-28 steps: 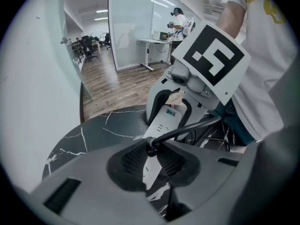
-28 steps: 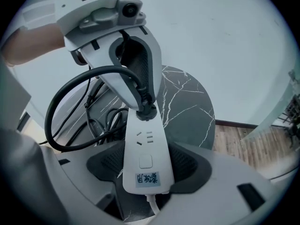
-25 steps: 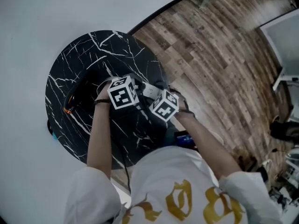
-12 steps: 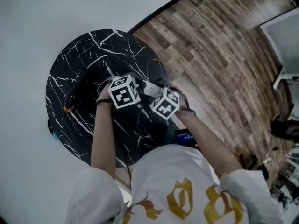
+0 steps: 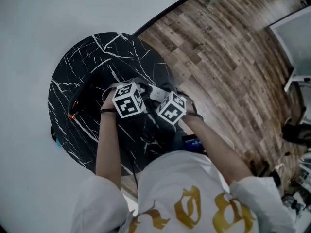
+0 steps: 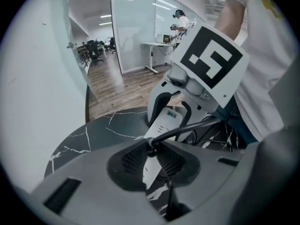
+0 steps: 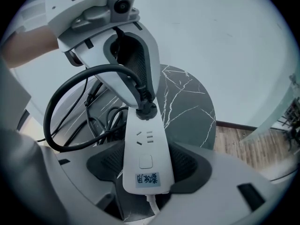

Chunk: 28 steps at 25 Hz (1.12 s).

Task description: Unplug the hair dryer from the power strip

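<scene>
On the round black marble table (image 5: 73, 67) lies a white power strip (image 7: 145, 149), and my right gripper (image 7: 146, 165) is shut on its near end. A black plug (image 7: 146, 109) sits in the strip's far socket. My left gripper (image 6: 151, 148) comes down from above and is shut on that plug, with the black cord (image 7: 61, 102) looping away from it. In the head view both marker cubes (image 5: 127, 100) hide the jaws, and only a bit of the strip (image 5: 156, 93) shows between them. The dark hair dryer (image 5: 77, 103) lies at the table's left.
More black cable (image 7: 101, 121) is coiled on the table beside the strip. The table stands against a pale curved wall (image 5: 34, 23), with wooden floor (image 5: 228, 72) to the right. A person (image 6: 180, 20) stands by a desk far off in the left gripper view.
</scene>
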Tool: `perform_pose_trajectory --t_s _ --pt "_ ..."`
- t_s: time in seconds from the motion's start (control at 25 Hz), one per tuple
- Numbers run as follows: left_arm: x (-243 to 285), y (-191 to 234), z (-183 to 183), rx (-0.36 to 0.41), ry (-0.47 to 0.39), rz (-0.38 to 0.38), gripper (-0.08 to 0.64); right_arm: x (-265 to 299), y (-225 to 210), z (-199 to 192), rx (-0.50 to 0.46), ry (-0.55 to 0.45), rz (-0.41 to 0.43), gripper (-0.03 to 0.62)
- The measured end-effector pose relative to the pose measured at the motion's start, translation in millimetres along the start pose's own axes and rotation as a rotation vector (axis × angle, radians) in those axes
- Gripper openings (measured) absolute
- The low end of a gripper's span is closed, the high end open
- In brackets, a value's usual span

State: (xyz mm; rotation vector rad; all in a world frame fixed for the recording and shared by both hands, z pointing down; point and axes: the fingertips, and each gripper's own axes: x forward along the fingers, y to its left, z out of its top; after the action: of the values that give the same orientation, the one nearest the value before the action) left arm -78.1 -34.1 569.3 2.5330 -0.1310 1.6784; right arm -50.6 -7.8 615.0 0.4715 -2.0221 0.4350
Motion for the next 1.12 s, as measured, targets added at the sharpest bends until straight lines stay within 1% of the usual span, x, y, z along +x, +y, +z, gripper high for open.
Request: perform_pose_trajectory --t_s 0.04,0.12,0.2,0.24,0.28,0.32,0.44,0.48,0.52,0.56,0.68,0.72,0.76,0.84,0.96,1.0,1.04,1.12 --pt "0.4 0.7 -0.3 -0.018 -0.001 -0.02 0.06 -0.1 -1.5 -0.2 -0.006 0.004 -0.007 0.275" --pt "1.7 3.3 -0.5 -0.047 0.006 -0.096 0.06 1.1 -0.7 0.3 -0.012 0.002 -0.005 0.275" --pt "1.5 5.9 -0.7 -0.064 0.01 -0.166 0.06 1.8 -0.1 -0.2 -0.011 0.002 -0.005 0.275" --pt "1.0 6.3 -0.5 -0.068 0.008 -0.184 0.061 1.6 -0.5 -0.8 -0.008 0.003 -0.007 0.275" --pt "0.6 6.1 0.1 -0.067 0.006 -0.184 0.061 1.3 -1.1 -1.4 -0.004 0.005 -0.009 0.275" --pt "0.3 5.2 0.8 -0.062 0.004 -0.166 0.061 1.1 -1.0 -1.9 0.002 0.006 -0.007 0.275" --pt "-0.7 0.3 1.3 -0.039 -0.003 -0.066 0.061 1.2 0.7 -0.6 0.015 0.004 0.002 0.275" --pt "-0.8 -0.2 0.6 -0.038 -0.004 -0.045 0.061 1.0 0.0 -0.3 0.012 0.006 -0.001 0.275" --pt "-0.5 0.3 -0.3 -0.044 -0.004 -0.044 0.06 0.7 -1.4 -0.8 0.005 0.01 -0.006 0.275" --pt "0.1 1.4 -0.9 -0.055 -0.002 -0.064 0.061 0.7 -2.4 -1.3 -0.003 0.013 -0.009 0.275" --pt "1.8 7.2 1.5 -0.091 -0.008 -0.165 0.061 1.8 -0.8 -1.3 -0.009 0.011 0.0 0.275" --pt "2.0 8.6 3.1 -0.097 -0.019 -0.184 0.063 2.0 -0.7 -1.8 -0.004 0.015 -0.001 0.275" --pt "1.8 9.1 3.8 -0.099 -0.028 -0.187 0.063 2.0 -1.3 -2.1 0.003 0.022 -0.003 0.275" --pt "0.6 7.8 2.2 -0.095 -0.028 -0.152 0.062 1.8 -1.8 -1.5 0.012 0.039 -0.003 0.275" --pt "0.0 1.9 0.2 -0.053 -0.014 -0.053 0.061 1.6 1.6 -0.7 0.023 0.04 0.007 0.275" --pt "0.1 1.1 -0.1 -0.044 -0.015 -0.033 0.061 1.2 1.4 -1.2 0.018 0.039 0.005 0.275" --pt "0.3 1.6 -0.3 -0.048 -0.019 -0.031 0.061 0.9 1.5 -0.6 0.007 0.033 0.005 0.275" --pt "0.0 3.8 -2.0 -0.082 -0.025 -0.082 0.061 1.2 3.4 3.0 -0.027 0.008 0.004 0.275"
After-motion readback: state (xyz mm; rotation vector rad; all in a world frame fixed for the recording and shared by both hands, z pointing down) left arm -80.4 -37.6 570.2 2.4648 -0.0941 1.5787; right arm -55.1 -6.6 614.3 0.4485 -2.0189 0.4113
